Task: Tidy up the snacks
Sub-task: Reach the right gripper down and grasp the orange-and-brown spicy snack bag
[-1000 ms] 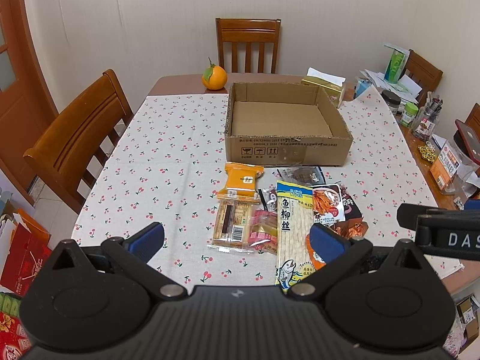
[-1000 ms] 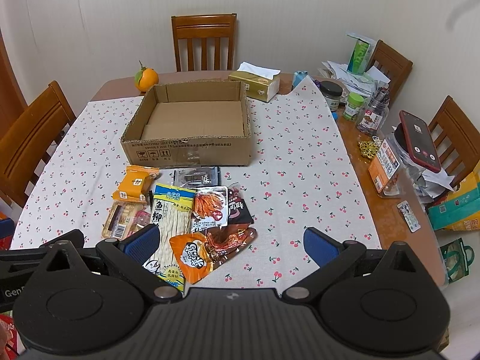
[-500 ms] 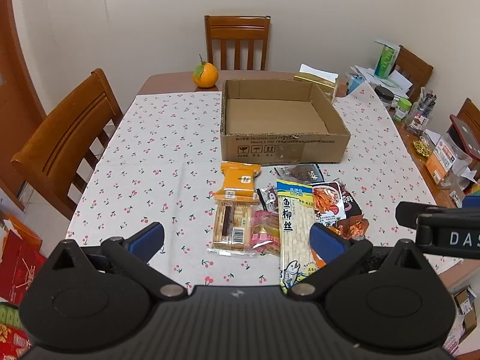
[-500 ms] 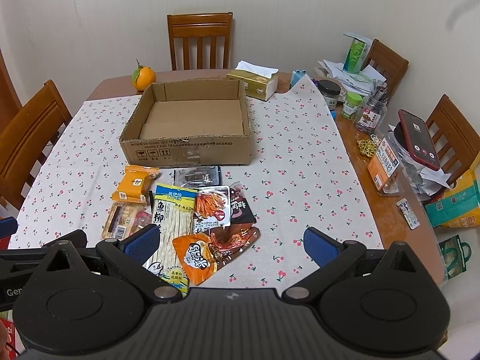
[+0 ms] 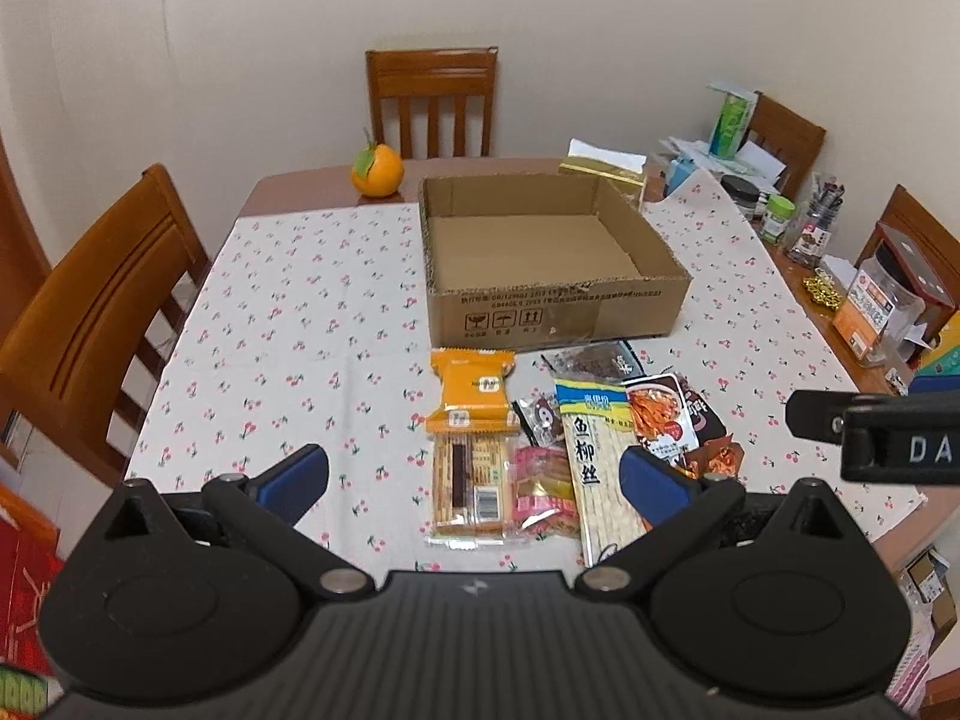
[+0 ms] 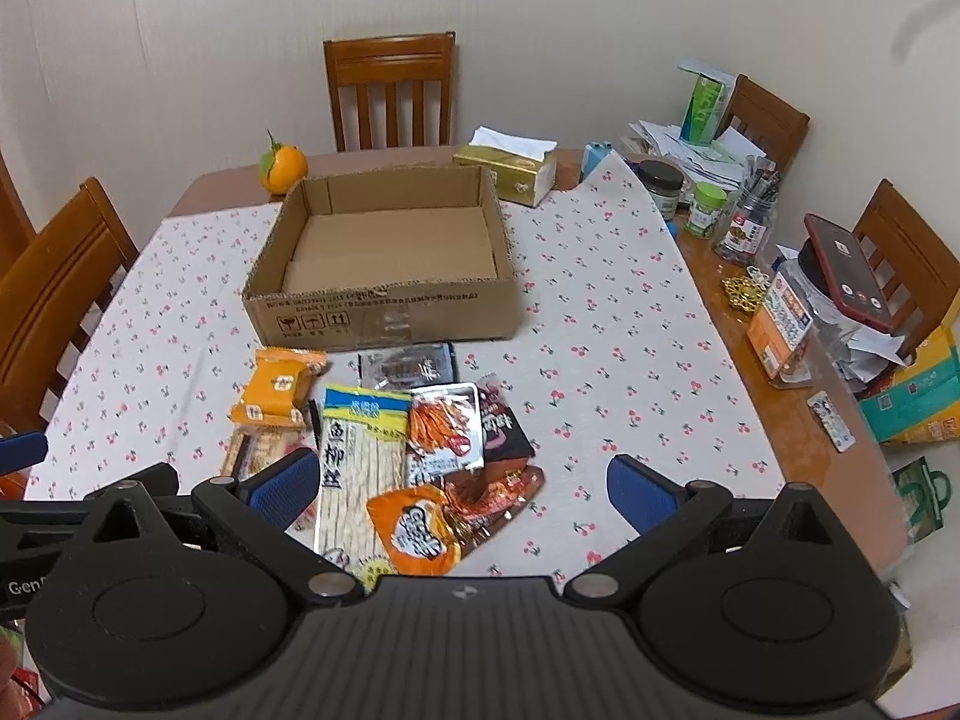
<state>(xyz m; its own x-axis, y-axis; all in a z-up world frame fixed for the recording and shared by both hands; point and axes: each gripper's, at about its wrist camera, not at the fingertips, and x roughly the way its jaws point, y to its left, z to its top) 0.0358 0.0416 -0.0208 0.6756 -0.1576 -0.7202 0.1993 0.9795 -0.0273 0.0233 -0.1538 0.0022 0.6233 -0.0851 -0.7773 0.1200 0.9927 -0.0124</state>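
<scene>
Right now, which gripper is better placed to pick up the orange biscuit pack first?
Probably left. The left gripper is open and lined up with the orange biscuit pack. From the right gripper, also open, that pack lies off to the left, beyond the fish-strip bag.

Snack packets lie before empty cardboard box.

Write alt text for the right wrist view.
An open right gripper hovers over a heap of snack packets on a cherry-print tablecloth. Behind them sits an empty cardboard box, with an orange beyond.
</scene>
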